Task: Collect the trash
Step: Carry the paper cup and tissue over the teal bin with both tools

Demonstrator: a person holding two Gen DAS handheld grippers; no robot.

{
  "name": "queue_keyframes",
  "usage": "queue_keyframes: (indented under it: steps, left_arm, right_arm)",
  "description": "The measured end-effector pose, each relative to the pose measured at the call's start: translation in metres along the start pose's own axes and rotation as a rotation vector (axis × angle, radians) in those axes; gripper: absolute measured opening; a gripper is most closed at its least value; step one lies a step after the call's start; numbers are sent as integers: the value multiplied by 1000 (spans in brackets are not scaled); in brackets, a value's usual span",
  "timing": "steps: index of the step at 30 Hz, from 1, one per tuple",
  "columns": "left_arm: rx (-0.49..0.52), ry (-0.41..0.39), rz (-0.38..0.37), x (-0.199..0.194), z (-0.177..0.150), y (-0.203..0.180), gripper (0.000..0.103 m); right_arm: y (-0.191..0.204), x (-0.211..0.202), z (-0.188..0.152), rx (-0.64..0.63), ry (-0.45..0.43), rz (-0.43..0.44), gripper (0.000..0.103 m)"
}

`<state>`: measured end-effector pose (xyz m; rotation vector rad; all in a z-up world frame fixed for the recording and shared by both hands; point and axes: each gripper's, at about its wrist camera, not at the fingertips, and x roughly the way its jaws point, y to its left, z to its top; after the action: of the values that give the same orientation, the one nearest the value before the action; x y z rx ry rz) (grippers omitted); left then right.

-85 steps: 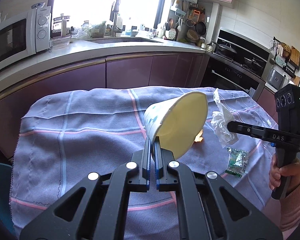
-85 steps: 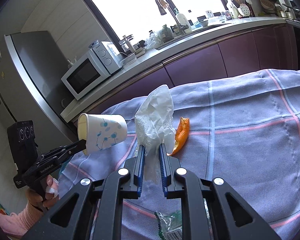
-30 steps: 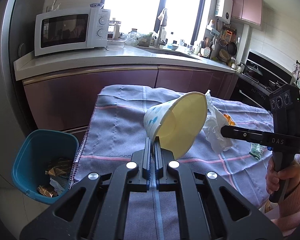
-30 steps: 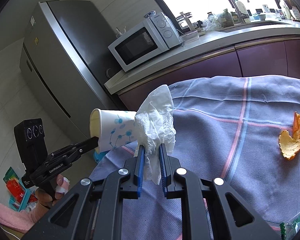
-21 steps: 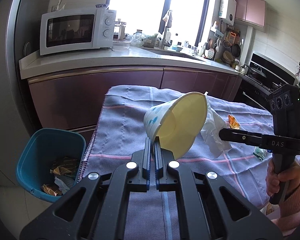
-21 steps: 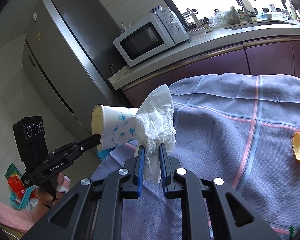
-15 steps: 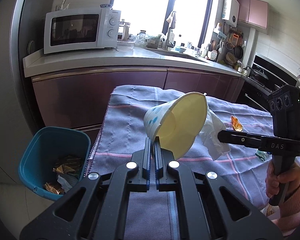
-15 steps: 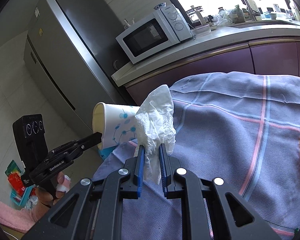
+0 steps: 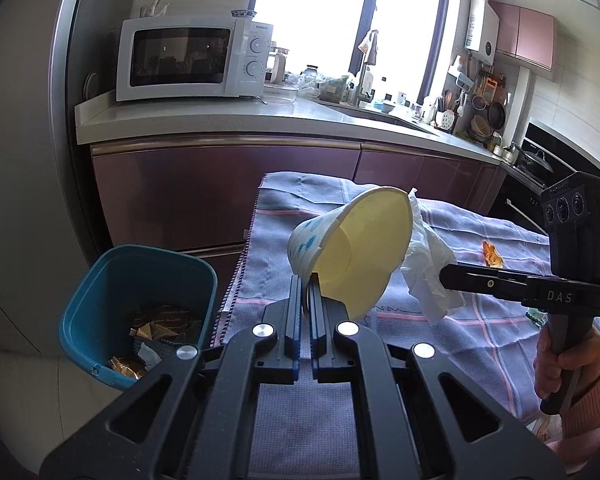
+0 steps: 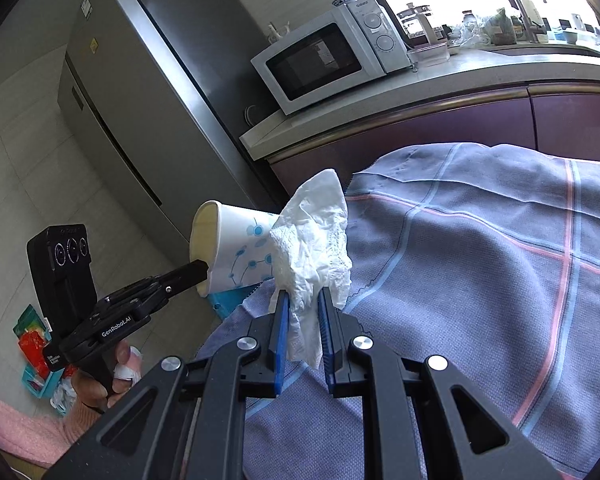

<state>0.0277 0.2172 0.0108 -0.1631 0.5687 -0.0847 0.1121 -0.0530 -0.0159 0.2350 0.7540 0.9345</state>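
My left gripper (image 9: 306,290) is shut on the rim of a white paper cup (image 9: 352,248) with blue dots, held tilted above the table's left end. The cup also shows in the right wrist view (image 10: 232,248), with the left gripper (image 10: 198,270) pinching its rim. My right gripper (image 10: 303,300) is shut on a crumpled white tissue (image 10: 314,240), held above the cloth beside the cup. The tissue (image 9: 426,272) hangs from the right gripper (image 9: 444,276) in the left wrist view. A teal trash bin (image 9: 136,312) with wrappers inside stands on the floor, lower left of the cup.
A blue checked tablecloth (image 9: 480,340) covers the table, with an orange peel (image 9: 491,253) lying far right. A purple counter (image 9: 220,184) with a microwave (image 9: 192,64) runs behind. A steel fridge (image 10: 140,92) stands at left. Colourful packets (image 10: 34,344) lie on the floor.
Both grippers have moved left along the table toward its end with the cup and tissue still held. The bin has come further into view; the orange peel has slid away to the right.
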Motion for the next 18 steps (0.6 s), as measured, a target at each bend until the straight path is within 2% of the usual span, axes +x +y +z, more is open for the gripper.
queue_keyframes:
  steps: [18]
  left_arm:
    - [-54, -28, 83, -21, -4, 39, 4]
  right_arm:
    - [24, 32, 9, -41, 41, 40, 13]
